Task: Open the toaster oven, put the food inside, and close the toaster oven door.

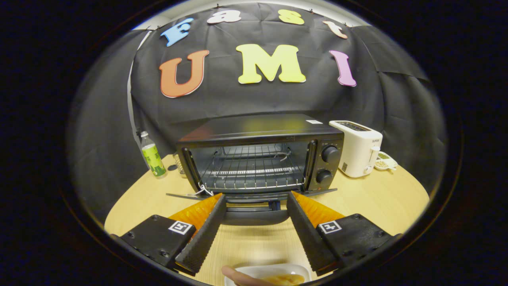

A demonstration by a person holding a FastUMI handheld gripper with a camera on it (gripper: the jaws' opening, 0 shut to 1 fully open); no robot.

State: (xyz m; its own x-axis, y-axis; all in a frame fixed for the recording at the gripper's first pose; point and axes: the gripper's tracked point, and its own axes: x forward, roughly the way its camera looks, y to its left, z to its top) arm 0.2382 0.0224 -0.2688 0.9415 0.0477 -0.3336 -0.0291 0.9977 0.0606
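Observation:
A black toaster oven stands on the wooden table just beyond my fingers. Its door is folded down flat toward me, with the handle between my fingertips. Inside, a bare wire rack is visible. My gripper is open, its fingers spread wide on either side of the lowered door, holding nothing. Close below the fingers lies a white dish with orange-brown food, and a fingertip of a person's hand touches its rim.
A white pop-up toaster stands right of the oven, with a small dish of snacks behind it. A green-labelled bottle and a small glass stand to the oven's left.

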